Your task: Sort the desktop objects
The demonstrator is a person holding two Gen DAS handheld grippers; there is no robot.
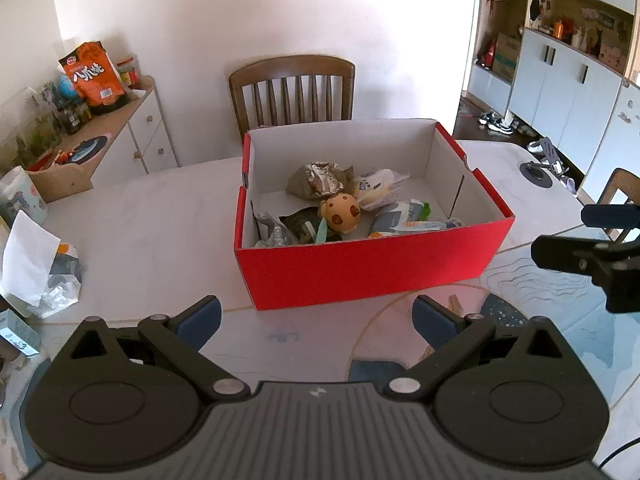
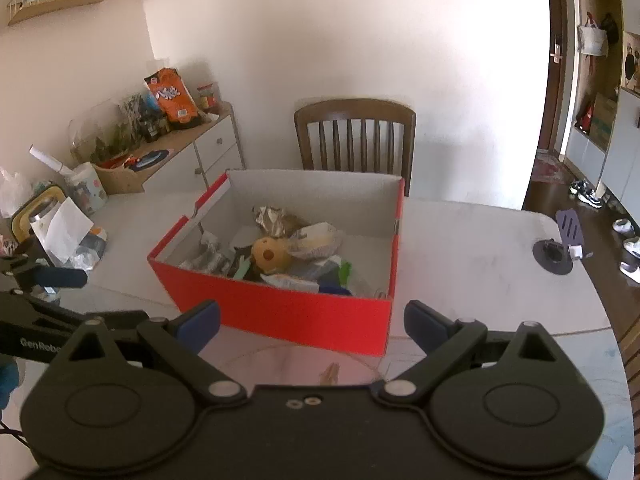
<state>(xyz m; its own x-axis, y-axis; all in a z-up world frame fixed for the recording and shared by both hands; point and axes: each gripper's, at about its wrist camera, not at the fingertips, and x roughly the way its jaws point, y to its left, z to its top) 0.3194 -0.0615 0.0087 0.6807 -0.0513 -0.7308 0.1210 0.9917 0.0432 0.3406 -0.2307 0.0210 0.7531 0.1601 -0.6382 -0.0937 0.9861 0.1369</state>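
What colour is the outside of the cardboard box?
Red cardboard box, white inside; clearest in the left wrist view.

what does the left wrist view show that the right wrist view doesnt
Only the left wrist view shows the blue patterned mat at the table's near right, and the right gripper from the side.

Only the right wrist view shows the wall shelf and the left gripper from the side.

Both show the red box of wrappers with the round yellow toy, the wooden chair, the orange snack bag and the wooden clip.
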